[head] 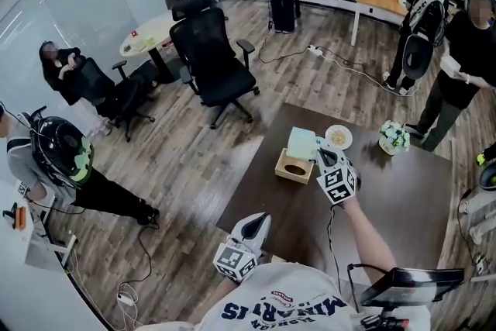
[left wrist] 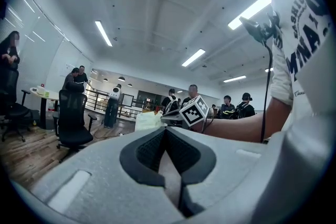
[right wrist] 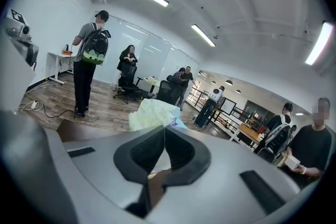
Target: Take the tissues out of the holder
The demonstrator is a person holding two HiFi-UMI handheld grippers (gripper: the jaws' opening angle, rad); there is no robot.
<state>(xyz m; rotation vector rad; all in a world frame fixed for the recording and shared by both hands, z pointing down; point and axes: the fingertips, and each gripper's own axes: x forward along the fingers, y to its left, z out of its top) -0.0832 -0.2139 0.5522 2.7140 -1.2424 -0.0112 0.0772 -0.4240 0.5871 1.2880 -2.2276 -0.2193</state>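
right gripper view shows the right gripper (right wrist: 164, 131) with its jaws pinched together on the near edge of a pale green tissue pack (right wrist: 152, 113), which sticks out past the tips, away from the camera. head view puts that pack directly over the wooden holder (head: 293, 167), standing roughly on edge with its long side running up and away from the person. its lower edge meets the holder's top, and whether it is clear of the slot cannot be told. the gripper reaches it from the right, tips pointing up and left. the holder sits on the dark brown table (head: 387, 213), toward the far left side. the left gripper (left wrist: 167, 134) hangs low near the person's torso at the table's near edge, jaws pressed together with nothing between them. counted: one tissue pack, one holder, two grippers, one small round bowl (head: 339, 137) just beyond the holder, and one pot of white flowers (head: 394, 136) further right.
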